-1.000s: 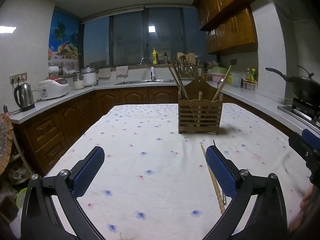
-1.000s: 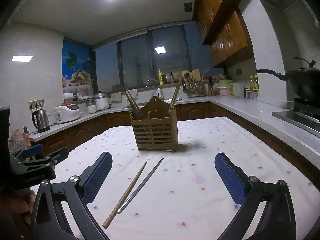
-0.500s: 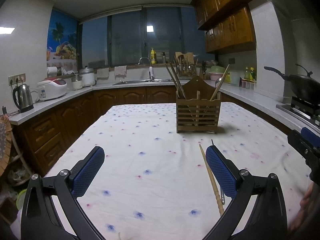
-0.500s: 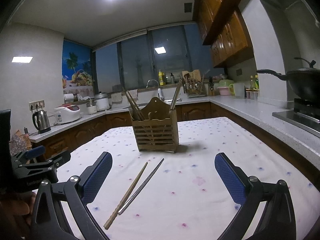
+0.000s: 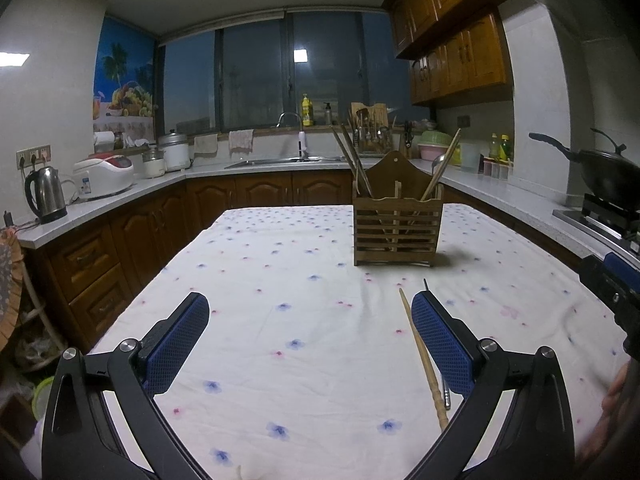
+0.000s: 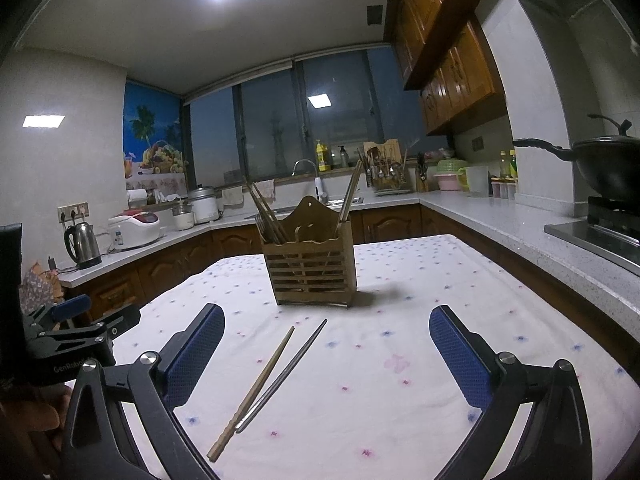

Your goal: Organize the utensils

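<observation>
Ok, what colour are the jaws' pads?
Blue, with a fine grid texture; clearest in the right wrist view.

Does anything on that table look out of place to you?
Yes: a wooden chopstick and a metal chopstick lie loose on the tablecloth, side by side, while the others stand in the wooden holder. Nothing looks spilled or broken.

Two chopsticks lie before wooden holder on tablecloth

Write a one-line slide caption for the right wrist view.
Open right gripper hovers over a wooden chopstick and a metal chopstick lying before the wooden utensil holder.
</observation>
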The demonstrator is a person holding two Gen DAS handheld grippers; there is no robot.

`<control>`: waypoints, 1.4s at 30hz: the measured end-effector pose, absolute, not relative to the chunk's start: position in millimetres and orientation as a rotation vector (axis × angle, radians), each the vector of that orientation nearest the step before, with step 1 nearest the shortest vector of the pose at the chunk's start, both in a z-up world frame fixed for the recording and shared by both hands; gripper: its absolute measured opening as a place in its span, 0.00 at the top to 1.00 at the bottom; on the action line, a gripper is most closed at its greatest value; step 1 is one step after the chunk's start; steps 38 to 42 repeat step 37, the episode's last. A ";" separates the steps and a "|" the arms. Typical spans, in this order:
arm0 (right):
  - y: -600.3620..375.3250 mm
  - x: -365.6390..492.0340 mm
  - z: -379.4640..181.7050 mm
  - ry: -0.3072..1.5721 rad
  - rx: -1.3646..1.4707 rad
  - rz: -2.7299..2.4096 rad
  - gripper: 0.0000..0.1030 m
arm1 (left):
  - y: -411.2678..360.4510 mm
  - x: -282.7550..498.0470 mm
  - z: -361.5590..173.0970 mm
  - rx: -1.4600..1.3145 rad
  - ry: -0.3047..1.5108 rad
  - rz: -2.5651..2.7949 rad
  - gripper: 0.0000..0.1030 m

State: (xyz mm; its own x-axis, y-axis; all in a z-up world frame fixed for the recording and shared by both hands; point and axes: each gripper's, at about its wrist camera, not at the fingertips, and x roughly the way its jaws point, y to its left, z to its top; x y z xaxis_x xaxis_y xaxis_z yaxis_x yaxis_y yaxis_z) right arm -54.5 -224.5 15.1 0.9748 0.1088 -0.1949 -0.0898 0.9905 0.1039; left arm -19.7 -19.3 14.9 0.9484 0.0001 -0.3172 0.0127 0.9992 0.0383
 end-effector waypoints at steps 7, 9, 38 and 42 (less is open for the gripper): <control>-226.6 -55.7 18.1 0.194 0.099 0.099 0.00 | -20.8 -16.9 12.7 0.042 0.324 -0.011 0.00; -226.8 -55.4 19.0 0.195 0.099 0.097 0.00 | -20.6 -17.0 12.9 0.041 0.324 -0.011 0.00; -234.5 -35.8 14.3 0.253 0.118 0.080 0.00 | -30.3 -3.3 11.7 0.034 0.364 -0.044 0.00; -234.5 -35.8 14.3 0.253 0.118 0.080 0.00 | -30.3 -3.3 11.7 0.034 0.364 -0.044 0.00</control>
